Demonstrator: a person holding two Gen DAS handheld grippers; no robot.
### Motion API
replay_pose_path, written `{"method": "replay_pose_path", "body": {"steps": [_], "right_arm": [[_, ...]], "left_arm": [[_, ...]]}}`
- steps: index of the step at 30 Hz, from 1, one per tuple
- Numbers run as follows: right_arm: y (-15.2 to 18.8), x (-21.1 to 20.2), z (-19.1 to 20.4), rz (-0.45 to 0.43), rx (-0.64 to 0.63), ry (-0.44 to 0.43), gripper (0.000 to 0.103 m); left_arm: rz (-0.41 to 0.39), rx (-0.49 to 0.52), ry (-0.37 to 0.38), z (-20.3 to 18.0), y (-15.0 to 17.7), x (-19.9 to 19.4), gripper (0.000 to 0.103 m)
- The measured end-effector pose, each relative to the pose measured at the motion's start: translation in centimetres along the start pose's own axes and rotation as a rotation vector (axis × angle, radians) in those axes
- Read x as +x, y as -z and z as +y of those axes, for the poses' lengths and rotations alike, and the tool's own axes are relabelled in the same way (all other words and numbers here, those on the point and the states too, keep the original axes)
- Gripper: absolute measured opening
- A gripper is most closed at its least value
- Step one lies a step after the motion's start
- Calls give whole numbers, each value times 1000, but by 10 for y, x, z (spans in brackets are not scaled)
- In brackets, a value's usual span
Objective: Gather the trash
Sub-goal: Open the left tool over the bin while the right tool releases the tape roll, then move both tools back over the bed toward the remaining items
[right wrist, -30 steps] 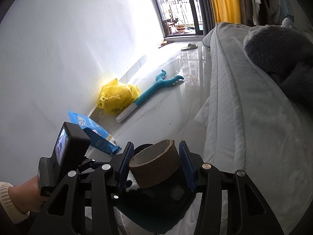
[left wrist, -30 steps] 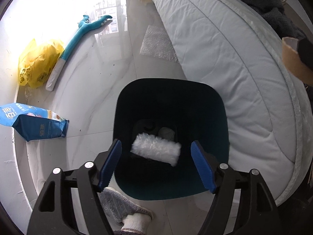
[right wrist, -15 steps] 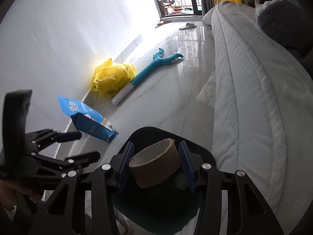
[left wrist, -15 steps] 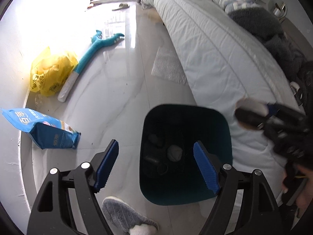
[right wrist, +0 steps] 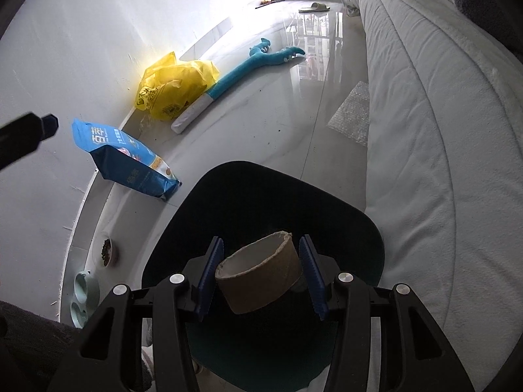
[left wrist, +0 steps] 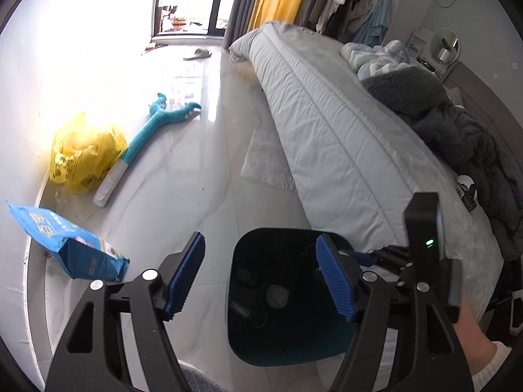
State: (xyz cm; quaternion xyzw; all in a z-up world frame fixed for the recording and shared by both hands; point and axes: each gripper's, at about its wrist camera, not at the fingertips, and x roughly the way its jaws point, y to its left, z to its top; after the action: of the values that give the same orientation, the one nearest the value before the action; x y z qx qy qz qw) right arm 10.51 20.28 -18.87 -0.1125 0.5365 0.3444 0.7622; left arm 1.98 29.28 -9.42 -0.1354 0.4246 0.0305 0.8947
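Observation:
A dark teal trash bin (left wrist: pixel 281 333) stands on the floor beside the bed and holds several pieces of trash; it also shows in the right wrist view (right wrist: pixel 261 202). My right gripper (right wrist: pixel 261 274) is shut on a brown cardboard tape roll (right wrist: pixel 261 281) and holds it above the bin's opening. My left gripper (left wrist: pixel 260 276) is open and empty, above the bin's left rim. The right gripper's body (left wrist: pixel 421 248) shows at the bin's right side in the left wrist view.
A blue food bag (right wrist: pixel 127 160), a yellow plastic bag (right wrist: pixel 173 88) and a teal plush toy (right wrist: pixel 248 68) lie along the wall. A bubble-wrap sheet (right wrist: pixel 353 114) lies by the bed (right wrist: pixel 441 130). Pet bowls (right wrist: pixel 86 290) stand near the wall. A slipper (left wrist: pixel 197 54) lies far back.
The white fluffy piece dropped from between my left fingers into the bin. The left gripper then tilted up and away. The right gripper carried the tape roll over the bin opening.

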Motion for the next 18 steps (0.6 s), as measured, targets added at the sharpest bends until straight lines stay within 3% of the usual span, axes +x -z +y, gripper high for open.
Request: {"method": "replay_pose_path", "body": {"steps": [3,7,18], "right_arm": [[4,2,-1,18,7,2,50],[8,-4,0,26,-8,12,71],[7,-59,3,-71,-8,-38,74]], "left_arm": [[-49,23,12,-10,-5,-11,70],[-128,52,51,-25,-12,-26,69],[-300,88,96,-62,-24,-56,67]]}}
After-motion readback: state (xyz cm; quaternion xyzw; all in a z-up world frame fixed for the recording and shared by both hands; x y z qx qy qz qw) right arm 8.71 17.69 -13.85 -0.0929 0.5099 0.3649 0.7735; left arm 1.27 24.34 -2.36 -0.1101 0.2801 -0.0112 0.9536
